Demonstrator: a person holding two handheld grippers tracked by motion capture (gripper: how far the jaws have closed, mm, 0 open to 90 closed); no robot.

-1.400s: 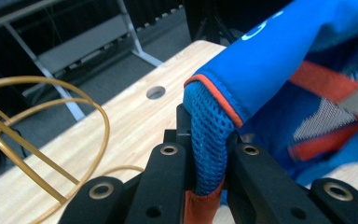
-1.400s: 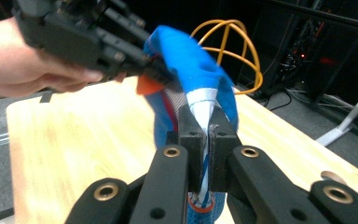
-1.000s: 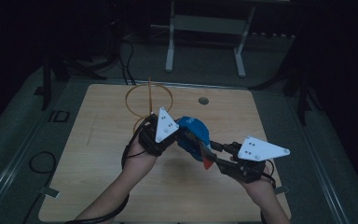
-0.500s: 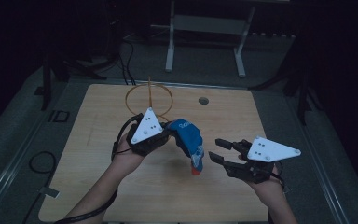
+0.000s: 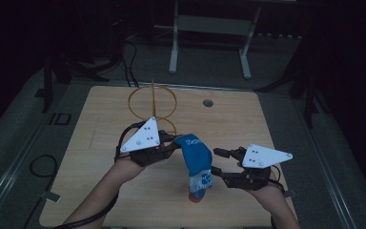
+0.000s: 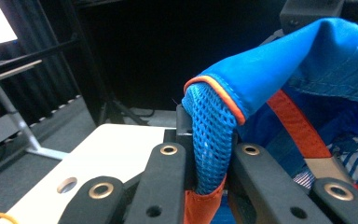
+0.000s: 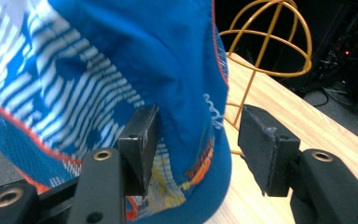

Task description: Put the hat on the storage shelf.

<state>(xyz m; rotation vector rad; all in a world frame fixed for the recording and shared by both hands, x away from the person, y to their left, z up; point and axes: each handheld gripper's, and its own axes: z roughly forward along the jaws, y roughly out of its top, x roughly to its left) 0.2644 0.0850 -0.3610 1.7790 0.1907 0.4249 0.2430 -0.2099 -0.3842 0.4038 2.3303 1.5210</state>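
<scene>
Gripping the blue mesh-backed cap (image 5: 197,164) above the wooden table (image 5: 276,124) in my clenched left gripper (image 5: 174,145), my right gripper (image 5: 219,162) having just been opening with the brim between its jaws untouched, I feared it would sag loose.

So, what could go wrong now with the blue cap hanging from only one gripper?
The left gripper pinches only a narrow fold of mesh on the blue cap, so the cap may slip out. The right gripper has just been opening, its pads off the cloth, so nothing else supports the cap. The hanging cap might also swing and miss the yellow wire stand.
</scene>
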